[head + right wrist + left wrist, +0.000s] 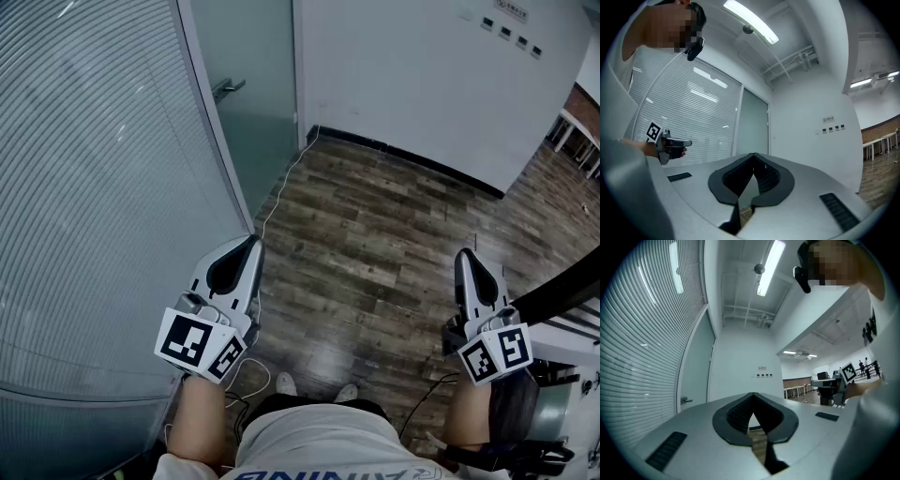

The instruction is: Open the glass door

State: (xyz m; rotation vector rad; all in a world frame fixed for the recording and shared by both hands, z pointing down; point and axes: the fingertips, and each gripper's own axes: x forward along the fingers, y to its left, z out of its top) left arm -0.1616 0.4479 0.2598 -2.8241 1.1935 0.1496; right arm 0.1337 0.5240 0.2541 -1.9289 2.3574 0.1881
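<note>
Ribbed glass partition [94,187]: fills the left of the head view and curves down towards the person's left side.
Wood-plank floor [375,244]: dark, runs from the person's feet to the foot of the far wall.
White wall [412,75]: across the top right, with a dark skirting strip along its base.
Glass door [258,112]: frosted, at top centre, set between the partition and the white wall. It is ahead of the person and well apart from both grippers.
Left gripper [251,242]: held low beside the partition, pointing ahead roughly level. Its own view shows the jaw tips meeting with nothing between them. It holds nothing.
Right gripper [465,253]: held over the floor on the person's right, well apart from the left one. The jaws are closed tip to tip and it is empty.
White cable [281,192]: thin line on the floor, from the corner by the door back towards the person.
Door handle [228,89]: metal lever on the door's left part, near the partition edge, nothing touching it.
Wall plates [511,33]: a small dark row high on the white wall.
</note>
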